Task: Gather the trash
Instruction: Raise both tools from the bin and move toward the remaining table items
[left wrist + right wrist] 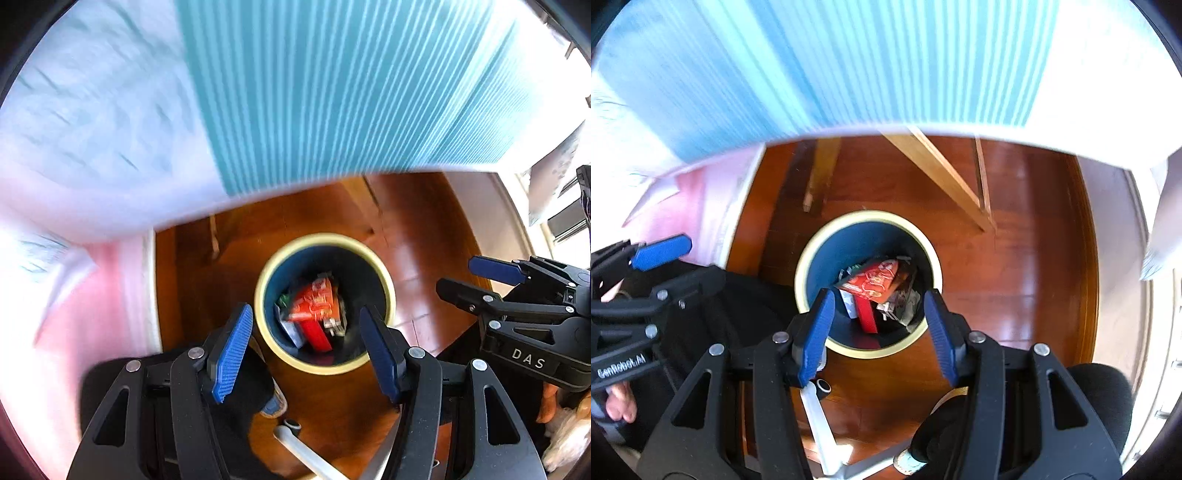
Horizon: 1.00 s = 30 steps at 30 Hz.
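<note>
Blue-padded jaws of the left tool [306, 350] were seen spread apart with nothing between them, held above a round waste bin [384, 280] with a pale yellow rim and dark blue inside. An orange-red wrapper [314, 301] and other blurred packets lay at the bottom of the bin, which stood on a reddish wooden floor [424, 229]. The right tool [879, 328] was likewise seen open and empty over the same bin. A teal-striped cloth [849, 62] was draped over the worktop edge beyond
</note>
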### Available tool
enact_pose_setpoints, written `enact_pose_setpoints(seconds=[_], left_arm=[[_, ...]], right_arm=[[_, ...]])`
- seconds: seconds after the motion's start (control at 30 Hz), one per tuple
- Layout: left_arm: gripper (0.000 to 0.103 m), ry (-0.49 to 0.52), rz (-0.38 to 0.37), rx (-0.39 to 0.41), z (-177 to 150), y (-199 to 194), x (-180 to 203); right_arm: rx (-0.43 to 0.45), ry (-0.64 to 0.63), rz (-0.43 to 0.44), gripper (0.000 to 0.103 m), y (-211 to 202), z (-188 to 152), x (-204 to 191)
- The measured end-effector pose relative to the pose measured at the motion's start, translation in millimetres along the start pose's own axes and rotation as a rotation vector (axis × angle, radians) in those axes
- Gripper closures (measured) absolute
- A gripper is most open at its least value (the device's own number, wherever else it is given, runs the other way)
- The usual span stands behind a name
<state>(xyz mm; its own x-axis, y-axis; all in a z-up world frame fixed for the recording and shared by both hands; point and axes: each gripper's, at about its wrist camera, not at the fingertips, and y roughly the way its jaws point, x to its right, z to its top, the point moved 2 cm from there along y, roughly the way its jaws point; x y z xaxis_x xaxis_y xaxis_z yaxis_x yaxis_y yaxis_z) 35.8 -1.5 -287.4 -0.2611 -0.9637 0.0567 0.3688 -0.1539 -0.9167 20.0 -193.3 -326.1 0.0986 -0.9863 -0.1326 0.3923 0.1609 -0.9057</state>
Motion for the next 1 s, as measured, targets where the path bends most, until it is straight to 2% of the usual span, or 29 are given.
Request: enact_pose_setpoints(seconds=[0.3, 0.43, 0.67, 0.77, 1.0], left_arm=[[0.041, 0.018, 0.027, 0.239, 41, -124, -22], [0.04, 0.02, 0.023, 0.307, 63, -166, -32], [0.04, 0.049, 0.048, 0.358, 110, -208, -49], [0.04, 0.037, 0.036, 0.355, 145, -225, -51], [0.04, 0.039, -0.02, 0.319, 237, -214, -57]], right_arm=[[0.173, -0.072, 0.051, 0.055, -100, 31, -30], [0.256, -0.089, 0.067, 0.055, -148, 53, -38], [0.362, -0.117, 0.067, 0.054, -213, 102, -46], [0.387, -0.13, 0.061, 0.053, -233, 126, -48], [0.42, -0.111, 0.049, 0.051, -257, 216, -41]])
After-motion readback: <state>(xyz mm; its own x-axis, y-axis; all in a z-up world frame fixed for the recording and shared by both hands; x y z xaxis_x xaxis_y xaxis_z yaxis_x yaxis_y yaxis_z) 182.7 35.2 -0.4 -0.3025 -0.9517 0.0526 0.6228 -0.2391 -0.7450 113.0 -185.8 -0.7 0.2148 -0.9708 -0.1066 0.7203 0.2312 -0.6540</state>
